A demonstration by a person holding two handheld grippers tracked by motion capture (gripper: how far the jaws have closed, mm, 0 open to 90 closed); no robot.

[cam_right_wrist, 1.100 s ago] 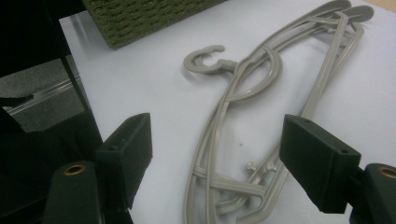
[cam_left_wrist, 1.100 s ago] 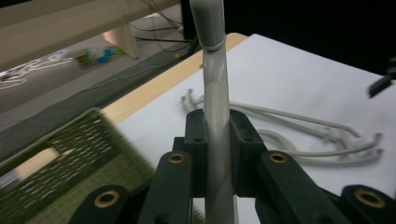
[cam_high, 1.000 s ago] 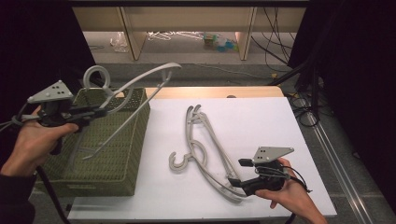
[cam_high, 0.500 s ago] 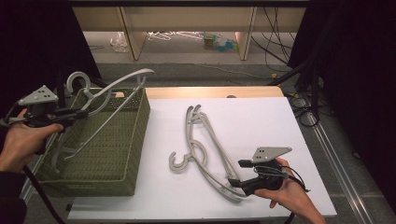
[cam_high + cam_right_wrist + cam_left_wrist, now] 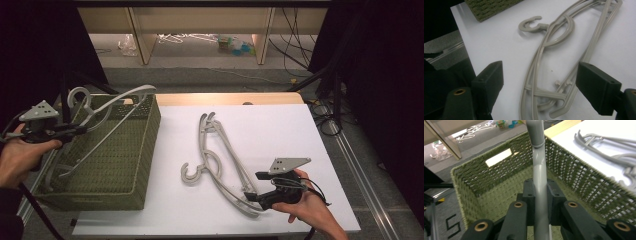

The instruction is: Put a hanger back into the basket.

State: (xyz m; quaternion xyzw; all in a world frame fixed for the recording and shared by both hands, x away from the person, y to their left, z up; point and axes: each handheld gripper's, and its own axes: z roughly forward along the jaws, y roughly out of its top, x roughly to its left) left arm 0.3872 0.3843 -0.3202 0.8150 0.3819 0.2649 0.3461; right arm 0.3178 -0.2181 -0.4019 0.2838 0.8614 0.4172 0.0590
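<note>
Grey plastic hanger is pinched tight in the left gripper over the green basket's left edge; right gripper has just been opening, straddling stacked hangers at the table's front edge.

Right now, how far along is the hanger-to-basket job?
Nothing lies in the green basket yet. In hand: the left gripper is shut on a grey hanger, holding it over the basket. Left: the stacked hangers on the white tabletop; the right gripper sits open at their near end, its jaws just widened, pads off them.
</note>
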